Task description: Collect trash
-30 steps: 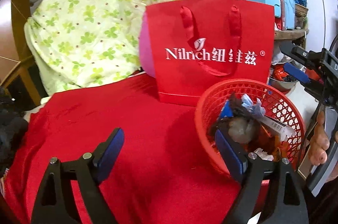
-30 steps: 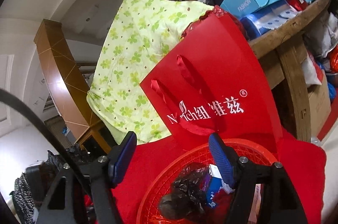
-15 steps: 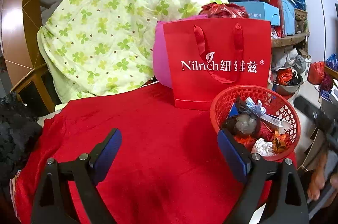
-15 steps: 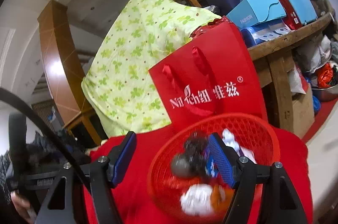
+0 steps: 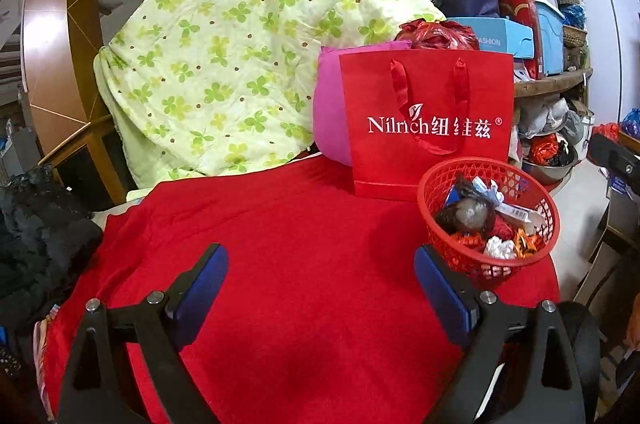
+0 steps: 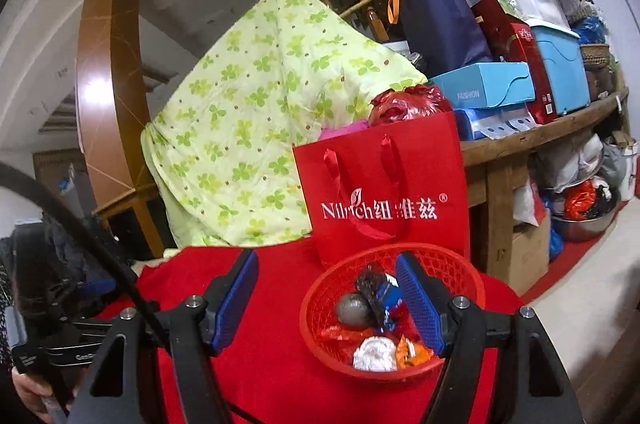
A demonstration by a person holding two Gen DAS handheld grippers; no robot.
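A red mesh basket (image 5: 440, 183) (image 6: 316, 336) stands on the red cloth (image 5: 300, 256) at the right. It holds several pieces of trash: a grey ball in black film (image 5: 470, 214) (image 6: 352, 310), a white paper wad (image 5: 498, 248) (image 6: 374, 354), orange wrappers (image 5: 526, 244) and a blue packet (image 6: 390, 298). My left gripper (image 5: 320, 284) is open and empty, above the cloth, left of the basket. My right gripper (image 6: 326, 298) is open and empty, above the basket's near left side.
A red paper bag (image 5: 424, 123) (image 6: 384, 191) stands right behind the basket, with a pink cushion (image 5: 330, 115) behind it. A green-flowered quilt (image 5: 240, 63) hangs at the back. A wooden shelf with boxes (image 6: 520, 91) is to the right. Dark clothes (image 5: 36, 236) lie at left.
Both grippers have pulled back and up from the basket. The basket now looks smaller and farther in both views. Both stay open and empty.
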